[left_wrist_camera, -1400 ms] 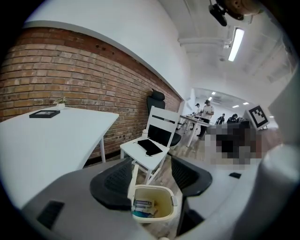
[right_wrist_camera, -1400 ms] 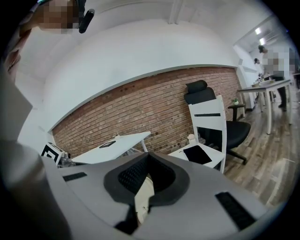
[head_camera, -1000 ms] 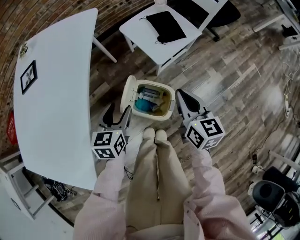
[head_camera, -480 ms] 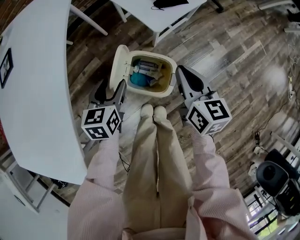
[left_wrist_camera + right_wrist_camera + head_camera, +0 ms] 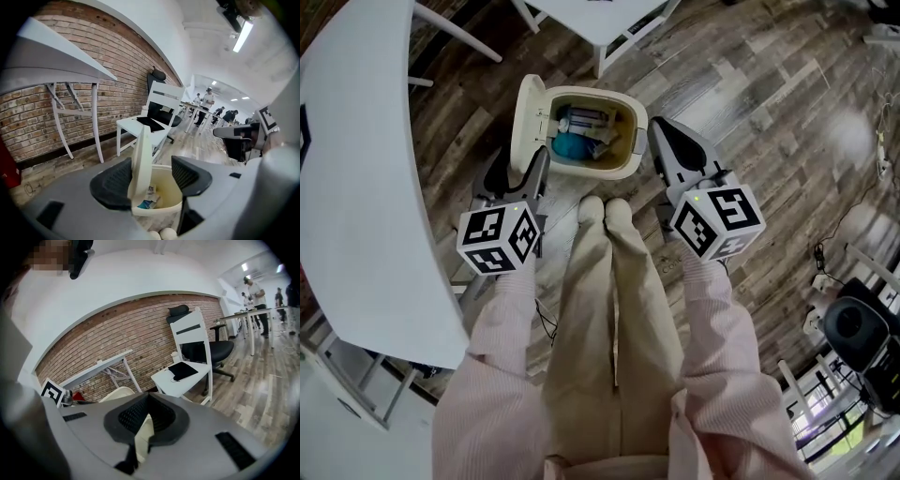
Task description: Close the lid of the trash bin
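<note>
Left tongs (image 5: 521, 171) wide, straddling upright lid (image 5: 525, 112) edge | right tongs (image 5: 664, 131) closed, beside bin (image 5: 600, 172) rim

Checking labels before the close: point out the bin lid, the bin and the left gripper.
bin lid (image 5: 141, 157), left gripper view, middle of the upright panel.
bin (image 5: 614, 172), head view, front rim.
left gripper (image 5: 151, 169), left gripper view, gap midway between its open jaws.

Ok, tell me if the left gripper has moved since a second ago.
Yes. Against the trash bin, the left gripper has come forward: its open jaws now straddle the upright lid, which they stopped short of before.
</note>
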`<state>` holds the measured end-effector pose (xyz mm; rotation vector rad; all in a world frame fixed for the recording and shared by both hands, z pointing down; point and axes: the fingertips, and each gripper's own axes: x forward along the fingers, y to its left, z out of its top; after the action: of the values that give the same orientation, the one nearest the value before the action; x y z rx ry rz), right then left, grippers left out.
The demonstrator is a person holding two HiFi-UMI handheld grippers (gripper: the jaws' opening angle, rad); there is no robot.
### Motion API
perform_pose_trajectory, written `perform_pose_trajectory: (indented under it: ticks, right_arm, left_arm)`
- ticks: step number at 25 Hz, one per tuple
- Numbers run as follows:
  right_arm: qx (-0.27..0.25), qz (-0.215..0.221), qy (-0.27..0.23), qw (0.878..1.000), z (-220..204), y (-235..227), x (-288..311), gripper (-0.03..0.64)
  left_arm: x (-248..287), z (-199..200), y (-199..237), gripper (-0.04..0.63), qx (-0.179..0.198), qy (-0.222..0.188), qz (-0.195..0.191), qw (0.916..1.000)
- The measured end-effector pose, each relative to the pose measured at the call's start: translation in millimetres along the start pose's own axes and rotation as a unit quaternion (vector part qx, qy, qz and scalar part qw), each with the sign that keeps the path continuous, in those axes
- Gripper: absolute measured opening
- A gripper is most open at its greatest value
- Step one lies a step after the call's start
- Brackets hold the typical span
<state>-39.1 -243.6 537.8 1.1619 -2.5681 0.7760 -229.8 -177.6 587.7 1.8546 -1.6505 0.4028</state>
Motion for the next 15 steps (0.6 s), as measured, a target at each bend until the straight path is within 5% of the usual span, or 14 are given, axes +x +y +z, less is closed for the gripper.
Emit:
perform_pose_trajectory:
  ticks: [15]
  right_arm:
    - [0.03,-0.047,-0.014,0.998,-16,-31,-35,0.003]
  left_arm:
    - [13,-15,-47,0.259,0.015,0.022,-0.05,0.9984]
